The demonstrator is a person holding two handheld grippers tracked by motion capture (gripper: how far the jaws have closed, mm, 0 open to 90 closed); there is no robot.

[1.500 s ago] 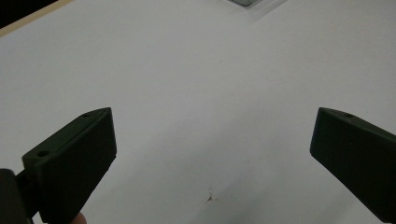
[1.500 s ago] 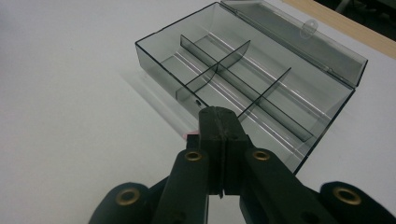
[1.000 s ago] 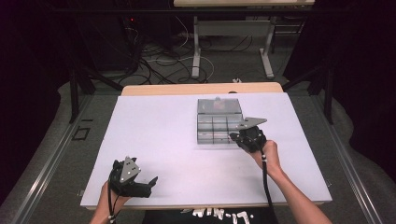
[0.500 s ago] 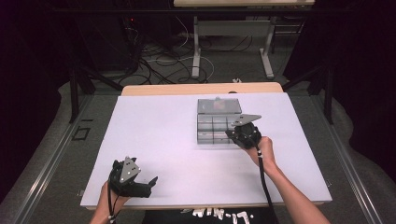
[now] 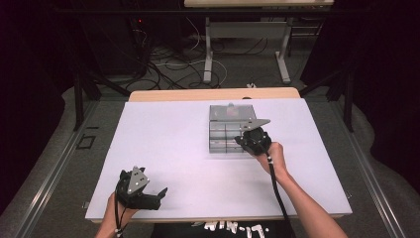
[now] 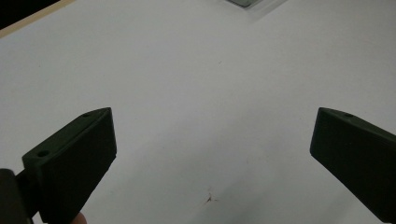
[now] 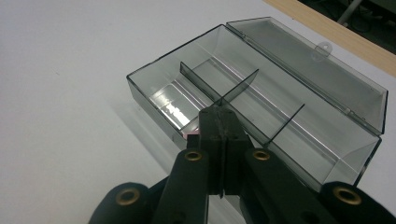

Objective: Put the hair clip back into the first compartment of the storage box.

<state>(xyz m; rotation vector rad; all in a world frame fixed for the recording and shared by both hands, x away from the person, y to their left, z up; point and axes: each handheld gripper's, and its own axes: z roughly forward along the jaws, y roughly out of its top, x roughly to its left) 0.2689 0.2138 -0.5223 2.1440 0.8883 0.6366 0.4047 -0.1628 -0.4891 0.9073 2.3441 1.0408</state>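
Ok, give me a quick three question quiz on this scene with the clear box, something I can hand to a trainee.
1. True or false: the lid of the clear divided box stands open.
2. Which gripper has its jaws shut over the box? A) left gripper B) right gripper
3. Fill in: the left gripper, jaws wide apart, is over the bare ______ table.

Key
1. True: the lid leans back behind the compartments.
2. B: the right gripper's jaws are pressed together above the box's near wall, where something small and pink peeks out beside them; what it is cannot be told.
3. White.
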